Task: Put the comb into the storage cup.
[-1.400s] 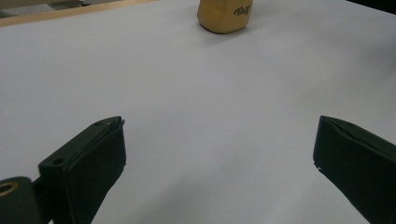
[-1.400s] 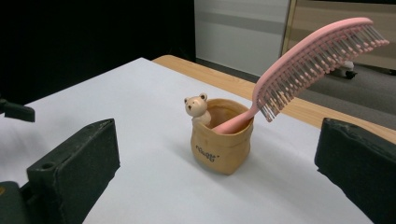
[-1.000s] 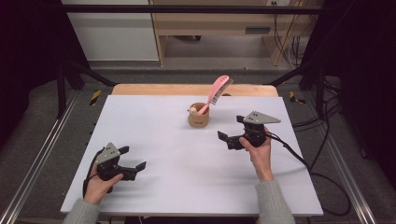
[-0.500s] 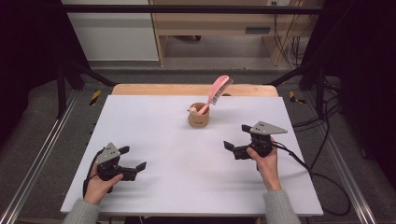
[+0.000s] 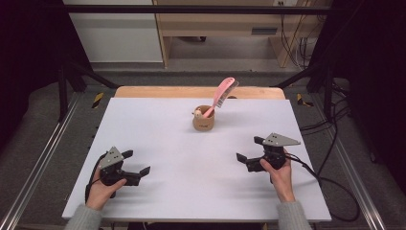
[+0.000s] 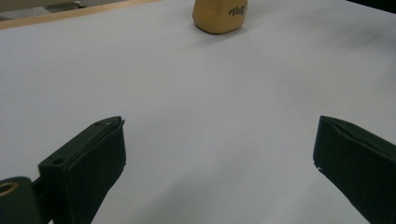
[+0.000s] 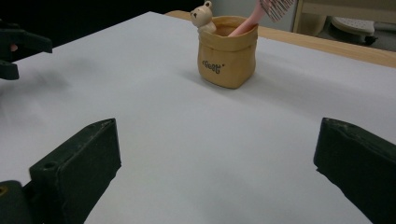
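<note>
While the pink brush [image 5: 221, 96] stood in the small brown pot [image 5: 203, 120] at the far middle of the surface [image 5: 158, 134], both tongs — left [image 5: 135, 164] and right [image 5: 250, 149] — sat wide apart and empty, well away from it, so the job looked done.

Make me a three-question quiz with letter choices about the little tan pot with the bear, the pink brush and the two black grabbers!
1. Where does the pink plastic hairbrush stand?
A. flat on the table
B. in the small tan bag-shaped pot
C. in a gripper

2. How many bear figures sit on the pot's rim?
A. one
B. two
C. three

3. How do the jaws of the left gripper and the right gripper stand?
A. both shut
B. one shut
C. both open

Answers: 1 B, its handle dips into the pot. 2 A, a single small bear shows. 3 C, each gripper view shows a wide gap between jaws.
</note>
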`<state>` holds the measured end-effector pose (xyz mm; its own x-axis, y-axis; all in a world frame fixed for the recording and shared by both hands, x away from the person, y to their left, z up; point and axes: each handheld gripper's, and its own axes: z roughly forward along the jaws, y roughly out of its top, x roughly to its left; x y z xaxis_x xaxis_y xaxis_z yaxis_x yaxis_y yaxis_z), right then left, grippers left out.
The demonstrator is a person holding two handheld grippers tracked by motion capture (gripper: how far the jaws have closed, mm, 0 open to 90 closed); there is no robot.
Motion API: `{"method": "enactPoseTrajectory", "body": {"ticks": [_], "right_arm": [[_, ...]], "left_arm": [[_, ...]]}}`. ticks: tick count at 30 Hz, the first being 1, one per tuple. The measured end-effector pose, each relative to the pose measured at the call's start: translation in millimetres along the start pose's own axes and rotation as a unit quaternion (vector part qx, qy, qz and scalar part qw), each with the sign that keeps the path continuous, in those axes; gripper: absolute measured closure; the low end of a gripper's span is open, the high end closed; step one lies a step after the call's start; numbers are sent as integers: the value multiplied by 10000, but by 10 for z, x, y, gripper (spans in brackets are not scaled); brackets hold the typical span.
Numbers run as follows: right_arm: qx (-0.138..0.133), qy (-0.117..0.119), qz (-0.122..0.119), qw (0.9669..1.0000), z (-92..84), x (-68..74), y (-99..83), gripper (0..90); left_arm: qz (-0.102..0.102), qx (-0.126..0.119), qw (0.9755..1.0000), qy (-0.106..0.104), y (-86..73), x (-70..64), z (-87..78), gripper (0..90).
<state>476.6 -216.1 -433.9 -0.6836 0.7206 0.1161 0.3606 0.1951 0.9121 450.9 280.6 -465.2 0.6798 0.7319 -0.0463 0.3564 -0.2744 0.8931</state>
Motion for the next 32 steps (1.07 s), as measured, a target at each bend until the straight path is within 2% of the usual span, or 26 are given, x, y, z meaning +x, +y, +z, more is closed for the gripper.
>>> {"method": "enactPoseTrajectory", "body": {"ticks": [4,10,15,18,23,32], "right_arm": [[0,-32,80,10000,-30,-40,-76,16],[100,-149,7,9998,-71,-98,-191,13],[99,-74,36,9999,-95,-145,-263,6],[242,-70,-48,9997,-94,-162,-314,6],[352,-52,-12,9994,-101,-196,-391,6],[425,4,-90,9991,-97,-201,-411,6]], "left_arm": [[1,-14,10000,3,-2,2,1,23],[19,-5,10000,-3,-5,-1,6,23],[25,-1,10000,14,-17,3,10,23],[42,0,10000,16,-19,4,14,23],[48,-11,10000,17,-18,2,14,23],[57,3,10000,18,-22,2,21,23]]}}
